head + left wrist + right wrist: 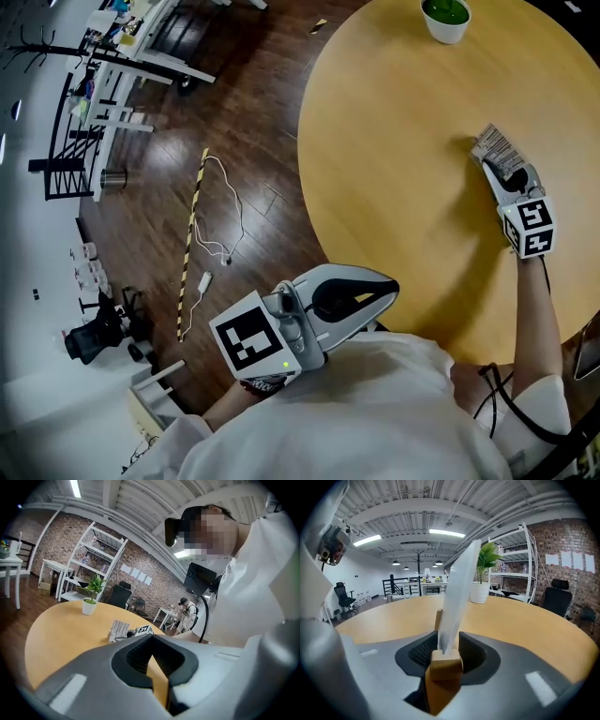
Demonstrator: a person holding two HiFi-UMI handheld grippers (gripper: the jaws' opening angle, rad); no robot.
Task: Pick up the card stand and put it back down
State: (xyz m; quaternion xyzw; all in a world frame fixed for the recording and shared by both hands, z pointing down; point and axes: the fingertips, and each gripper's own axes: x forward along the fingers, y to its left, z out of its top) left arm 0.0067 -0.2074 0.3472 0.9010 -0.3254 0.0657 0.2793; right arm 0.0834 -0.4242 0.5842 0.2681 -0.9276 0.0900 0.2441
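Note:
The card stand (494,145) is a small wooden block (446,660) with a clear, upright card (459,588) slotted in it. It sits at the right side of the round wooden table (394,141). My right gripper (495,167) is shut on the block, with a pad against each side of it. From the left gripper view the stand (118,630) shows far across the table, beside the right gripper's marker cube (144,630). My left gripper (389,286) hangs shut and empty off the table's near edge, close to the person's chest.
A white pot with a green plant (445,19) stands at the table's far edge. On the dark wood floor to the left lie a white cable (225,220) and a yellow-black striped bar (192,239). White shelving (122,56) and an office chair (94,333) stand further left.

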